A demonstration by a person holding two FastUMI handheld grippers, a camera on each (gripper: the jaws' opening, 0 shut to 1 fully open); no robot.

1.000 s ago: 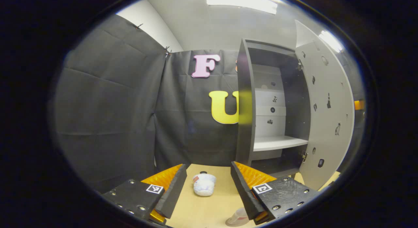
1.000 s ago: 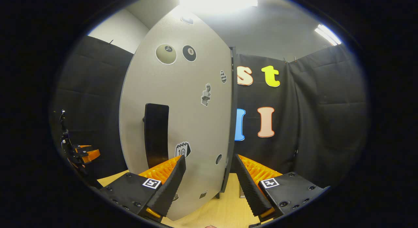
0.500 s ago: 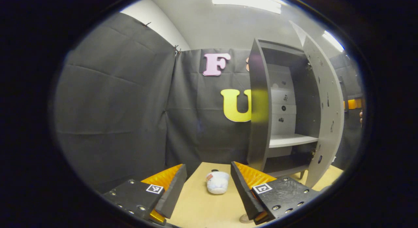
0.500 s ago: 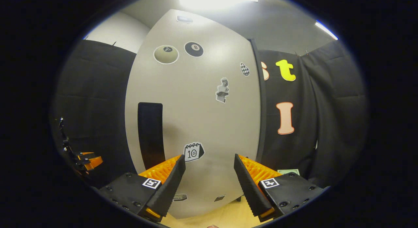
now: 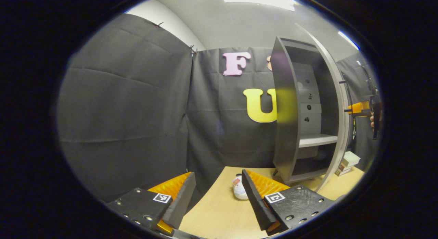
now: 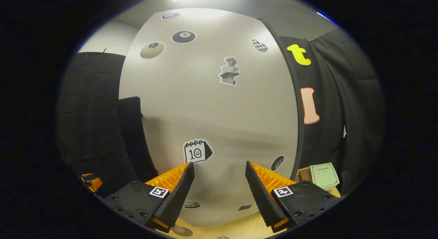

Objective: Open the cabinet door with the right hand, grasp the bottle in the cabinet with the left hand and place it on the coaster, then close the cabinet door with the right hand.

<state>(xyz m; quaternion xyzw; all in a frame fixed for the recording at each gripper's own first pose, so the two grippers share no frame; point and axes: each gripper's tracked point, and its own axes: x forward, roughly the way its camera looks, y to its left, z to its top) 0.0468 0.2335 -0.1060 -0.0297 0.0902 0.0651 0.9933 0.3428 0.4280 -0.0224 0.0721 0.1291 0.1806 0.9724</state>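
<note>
Risk, door: the cabinet door (image 6: 208, 105) stands close in front of the right hand-held gripper (image 6: 219, 187), and in the left gripper view its edge (image 5: 338, 105) is partly swung in, with the cabinet (image 5: 297, 109) interior open to sight; I judge that a push placed off-centre, or near the hinge side, could leave the door ajar or let it bounce back.
Risk, handle: the dark door handle (image 6: 131, 136) sits left of the fingers, so a fingertip could catch on it if the push drifts left.
Risk, bottle: the white bottle (image 5: 238, 191) lies on its side on the bench (image 5: 219, 211), just beside the left hand-held gripper's right finger; a careless sweep of that gripper could roll it. Whether it rests on a coaster I cannot tell.
Risk, bystanders: a stack of books (image 5: 346, 162) sits on the bench right of the cabinet, near the door's swing; a booklet (image 6: 323, 175) lies low on the right in the right gripper view.
Right pose: it points squarely at the door face, tilted a little upward, fingers spread wide with nothing between them; contact with the door cannot be told.
Left pose: the left hand-held gripper (image 5: 219, 194) is held low over the bench, aimed at the booth wall left of the cabinet, fingers wide and empty.
Seen across: the right hand-held gripper and the hand holding it (image 5: 372, 120) appear far right, beyond the door edge.
</note>
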